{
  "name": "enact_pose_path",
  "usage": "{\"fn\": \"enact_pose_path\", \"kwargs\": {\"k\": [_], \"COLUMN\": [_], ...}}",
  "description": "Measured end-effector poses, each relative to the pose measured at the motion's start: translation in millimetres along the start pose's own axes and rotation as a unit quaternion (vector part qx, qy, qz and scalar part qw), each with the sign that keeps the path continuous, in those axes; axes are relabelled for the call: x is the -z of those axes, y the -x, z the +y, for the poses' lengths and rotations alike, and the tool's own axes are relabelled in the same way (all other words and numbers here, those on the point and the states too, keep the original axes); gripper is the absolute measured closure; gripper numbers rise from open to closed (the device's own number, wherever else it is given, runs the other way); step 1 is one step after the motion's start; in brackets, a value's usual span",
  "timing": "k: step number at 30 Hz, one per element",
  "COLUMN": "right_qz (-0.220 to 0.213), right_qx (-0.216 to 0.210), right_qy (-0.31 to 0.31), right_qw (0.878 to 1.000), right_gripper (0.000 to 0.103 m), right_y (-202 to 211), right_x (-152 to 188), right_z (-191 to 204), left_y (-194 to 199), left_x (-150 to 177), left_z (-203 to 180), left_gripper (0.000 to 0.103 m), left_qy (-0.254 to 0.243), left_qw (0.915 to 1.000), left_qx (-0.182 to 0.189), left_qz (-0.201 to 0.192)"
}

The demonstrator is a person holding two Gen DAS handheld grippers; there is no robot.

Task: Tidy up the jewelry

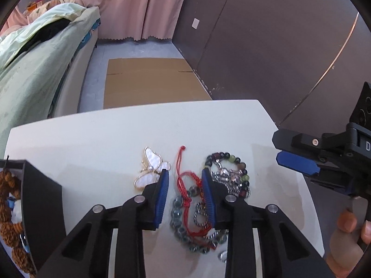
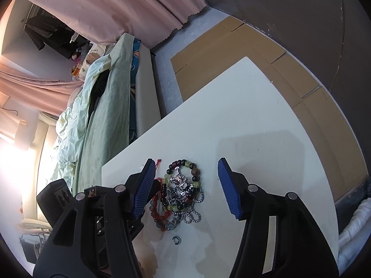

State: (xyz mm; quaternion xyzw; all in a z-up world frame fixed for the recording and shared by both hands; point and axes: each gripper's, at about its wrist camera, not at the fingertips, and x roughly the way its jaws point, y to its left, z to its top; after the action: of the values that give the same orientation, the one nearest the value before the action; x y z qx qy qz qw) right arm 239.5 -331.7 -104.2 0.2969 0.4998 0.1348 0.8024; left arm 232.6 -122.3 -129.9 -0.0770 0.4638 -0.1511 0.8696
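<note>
The left gripper [image 1: 185,180], jaws part open and empty, straddles the red cord bracelet [image 1: 183,185], which lies near-to-far on the white table [image 1: 92,139]; the right gripper [image 2: 185,185] hovers wide open.

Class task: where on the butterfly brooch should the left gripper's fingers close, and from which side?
Probably from above, across the narrow body at the pearl of the butterfly brooch: it lies flat on the white table, and its broad wings offer only thin edges.

The white table [image 1: 97,139] carries a butterfly brooch [image 1: 151,170]; a red cord bracelet [image 1: 185,185]; tangled bead bracelets [image 2: 183,190].
</note>
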Motion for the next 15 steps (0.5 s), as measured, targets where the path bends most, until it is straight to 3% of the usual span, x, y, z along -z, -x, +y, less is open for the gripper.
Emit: {"fn": "enact_pose_path", "kwargs": {"k": [4, 10, 15], "right_qz": [0.006, 0.017, 0.021], "right_qx": [0.002, 0.008, 0.024], "right_qy": [0.005, 0.02, 0.032], "right_qw": [1.0, 1.0, 0.999], "right_gripper": [0.046, 0.053, 0.06], "right_y": [-5, -17, -25], "right_x": [0, 3, 3], "right_z": [1, 9, 11], "left_y": [-2, -3, 9], "left_x": [-1, 1, -1], "left_z": [-3, -3, -4], "left_gripper": [0.077, 0.099, 0.103], "left_qy": [-0.003, 0.006, 0.016], "left_qw": [1.0, 0.9999, 0.9995], "left_qx": [-0.007, 0.01, 0.027], "left_qz": [-0.004, 0.003, -0.006]}}
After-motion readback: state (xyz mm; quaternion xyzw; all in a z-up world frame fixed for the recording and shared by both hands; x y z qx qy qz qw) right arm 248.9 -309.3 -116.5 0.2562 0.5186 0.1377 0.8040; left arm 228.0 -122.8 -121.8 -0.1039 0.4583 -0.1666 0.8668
